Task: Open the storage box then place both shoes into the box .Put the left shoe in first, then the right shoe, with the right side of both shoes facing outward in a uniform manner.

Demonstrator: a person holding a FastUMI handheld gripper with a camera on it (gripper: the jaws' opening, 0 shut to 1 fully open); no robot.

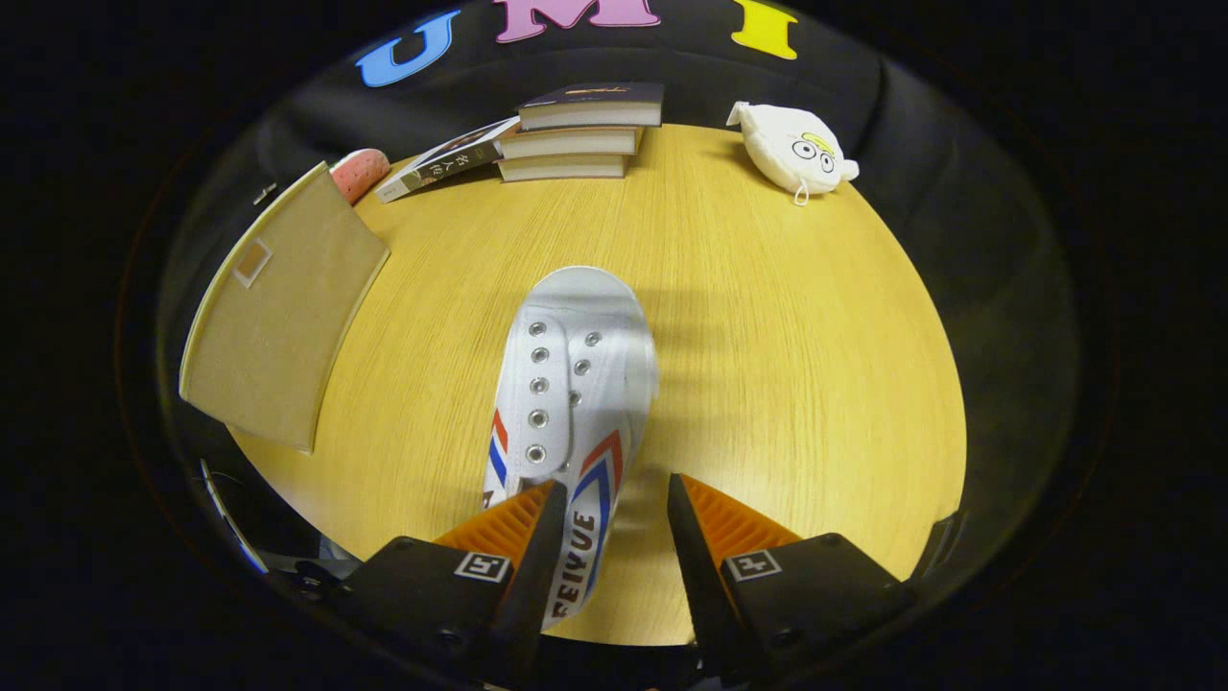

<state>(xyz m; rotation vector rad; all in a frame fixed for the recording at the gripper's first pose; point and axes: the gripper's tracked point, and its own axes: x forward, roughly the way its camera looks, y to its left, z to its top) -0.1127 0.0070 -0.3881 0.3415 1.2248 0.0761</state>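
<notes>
A white canvas shoe (576,384) with red and blue stripes lies on the wooden table (787,365), toe pointing away from me. Its heel end reaches back between my fingers, and its lettered side wall runs along the inside of the left finger (523,528). Bare table shows between the shoe and the right finger (720,523), so my gripper (614,485) is open around the heel and not pressing on it. The brown storage box (278,307) stands at the table's left edge, beyond and left of the fingers, with a flat panel and a small label window facing me.
A stack of books (580,134) sits at the far edge, with one more book (441,158) leaning beside it. A pink object (360,173) peeks from behind the box. A white plush pouch (796,149) lies at the far right.
</notes>
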